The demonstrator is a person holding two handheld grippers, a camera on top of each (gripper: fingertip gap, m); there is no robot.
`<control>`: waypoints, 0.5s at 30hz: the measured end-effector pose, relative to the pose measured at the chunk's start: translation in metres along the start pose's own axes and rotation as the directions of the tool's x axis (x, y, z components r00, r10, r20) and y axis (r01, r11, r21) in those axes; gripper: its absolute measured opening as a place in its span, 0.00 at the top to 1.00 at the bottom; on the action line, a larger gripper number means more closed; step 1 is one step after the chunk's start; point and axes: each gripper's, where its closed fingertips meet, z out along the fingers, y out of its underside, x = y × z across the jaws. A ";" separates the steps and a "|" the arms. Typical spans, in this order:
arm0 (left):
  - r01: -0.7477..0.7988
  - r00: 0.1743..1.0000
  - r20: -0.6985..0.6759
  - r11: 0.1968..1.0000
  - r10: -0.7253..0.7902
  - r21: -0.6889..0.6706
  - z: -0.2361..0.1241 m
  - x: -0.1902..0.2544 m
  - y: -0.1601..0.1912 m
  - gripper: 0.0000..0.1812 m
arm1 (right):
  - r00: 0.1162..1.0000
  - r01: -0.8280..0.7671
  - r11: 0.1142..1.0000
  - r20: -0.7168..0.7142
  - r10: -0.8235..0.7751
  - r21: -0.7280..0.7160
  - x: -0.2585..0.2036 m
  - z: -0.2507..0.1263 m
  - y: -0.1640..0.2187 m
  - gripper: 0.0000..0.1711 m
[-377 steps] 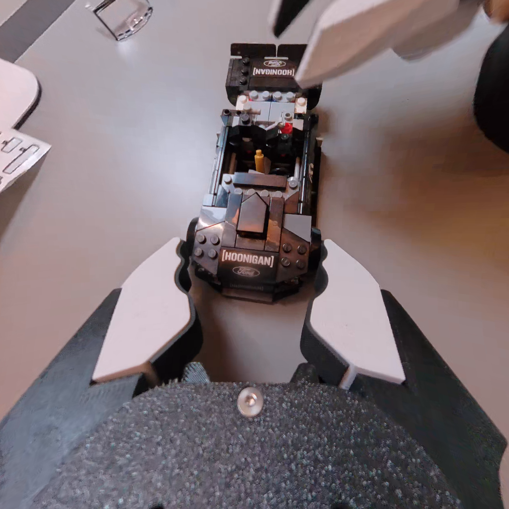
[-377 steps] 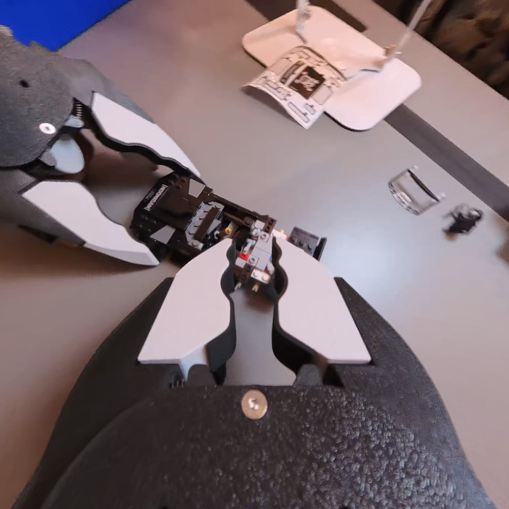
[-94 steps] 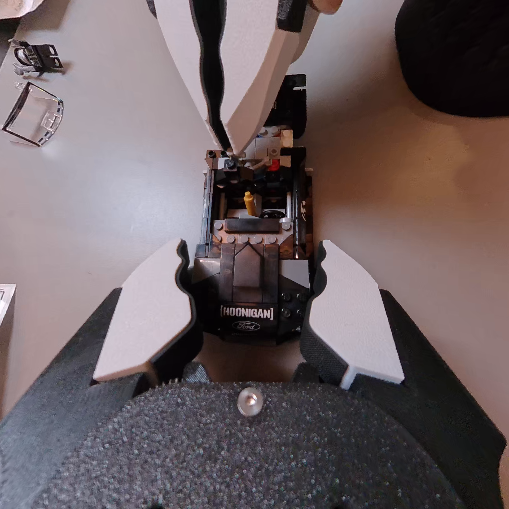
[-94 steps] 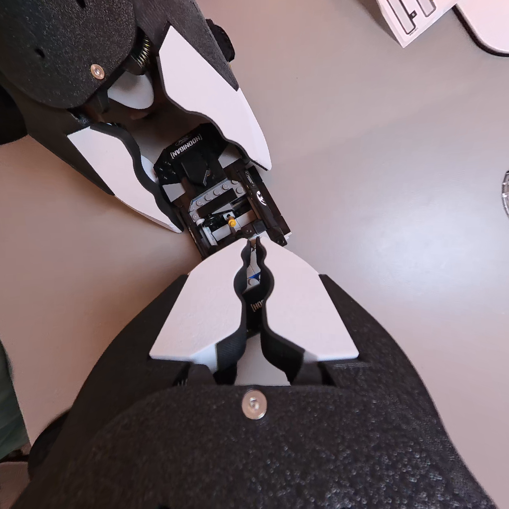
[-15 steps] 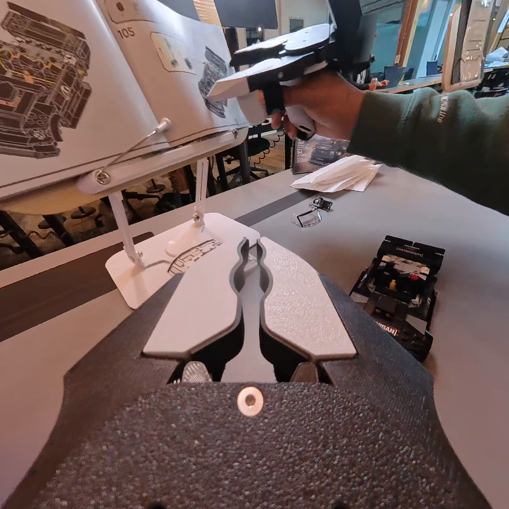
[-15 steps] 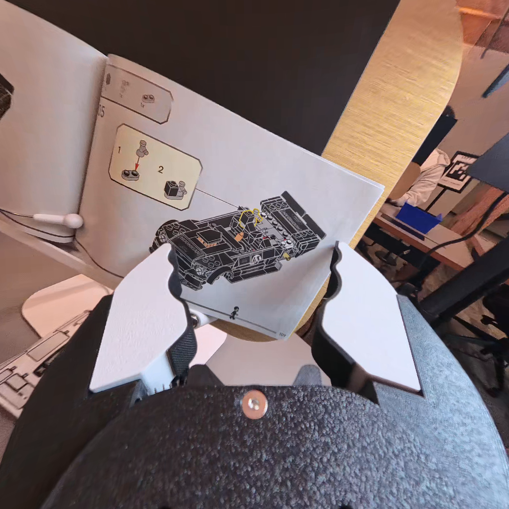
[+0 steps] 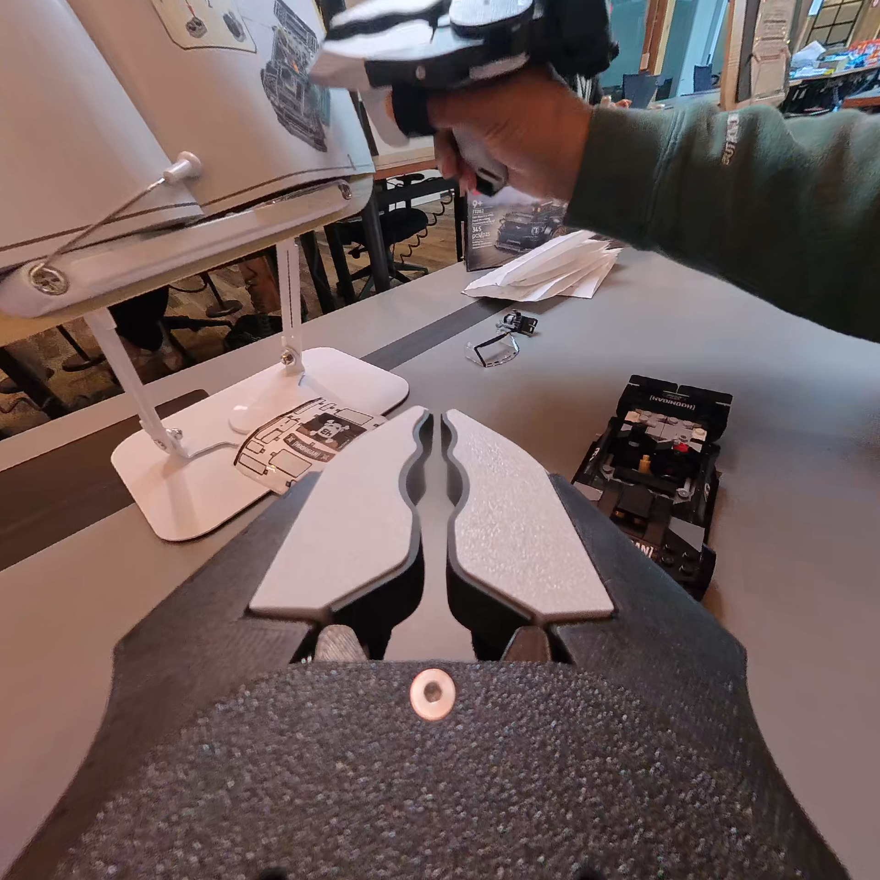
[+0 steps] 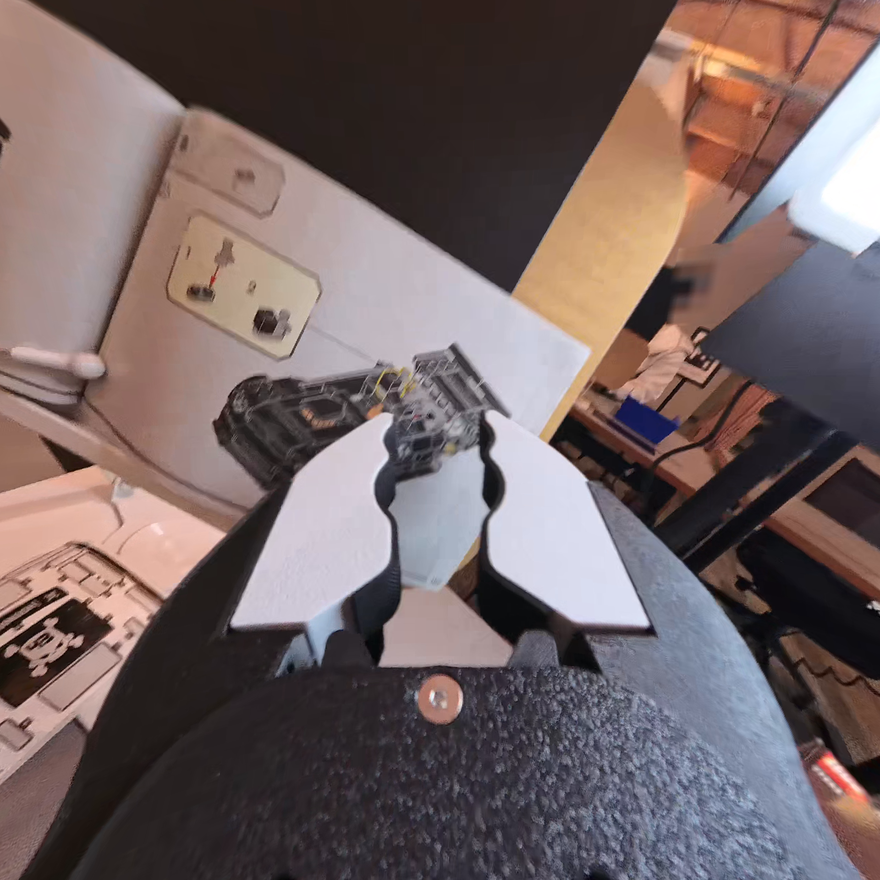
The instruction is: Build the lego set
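The black lego car (image 7: 652,476) stands on the grey table (image 7: 785,547), right of my left gripper (image 7: 437,418), which is shut and empty above the table. The instruction booklet (image 7: 143,95) rests open on a white stand (image 7: 190,485). My right gripper (image 8: 438,418), held by a hand (image 7: 505,138), is up at the booklet's right page (image 8: 381,305). Its jaws stand partly apart, and the page's lower corner (image 8: 428,547) shows in the gap. I cannot tell whether the fingers touch the paper. The right wrist view is blurred.
A sticker sheet (image 7: 309,443) lies on the stand's base. A clear windscreen piece (image 7: 493,350) and a small black part (image 7: 516,321) lie farther back. White paper bags (image 7: 543,271) and the set's box (image 7: 514,233) sit at the table's far edge. One gripper's finger ends stand about 30 cm off the other's.
Both grippers have left the car. In the last half second my right gripper moved closer to the page and its jaws narrowed. My left gripper stayed shut and shifted slightly.
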 end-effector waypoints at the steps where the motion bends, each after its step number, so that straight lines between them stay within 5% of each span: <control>1: -0.002 1.000 -0.003 1.000 0.002 -0.001 0.001 0.001 0.001 0.98 | 1.000 -0.001 1.000 -0.009 0.001 0.026 0.005 -0.001 -0.009 0.73; 3: 0.003 1.000 -0.014 1.000 -0.003 -0.007 0.003 0.002 0.002 0.98 | 1.000 -0.026 0.999 0.009 0.026 0.032 0.011 0.003 -0.020 0.58; 6: 0.011 0.999 -0.030 1.000 -0.012 -0.018 0.005 0.005 0.005 0.98 | 0.999 -0.036 0.999 0.036 0.037 -0.030 0.016 0.018 -0.018 0.52; 10: -0.006 0.999 -0.042 1.000 0.005 -0.024 0.004 0.010 0.007 0.98 | 1.000 -0.024 0.999 0.008 0.024 -0.040 0.021 0.026 -0.014 0.58; 15: 0.005 0.998 -0.059 1.000 -0.007 -0.027 0.005 0.011 0.008 0.98 | 0.999 -0.032 0.999 -0.014 0.032 -0.036 0.023 0.026 -0.011 0.76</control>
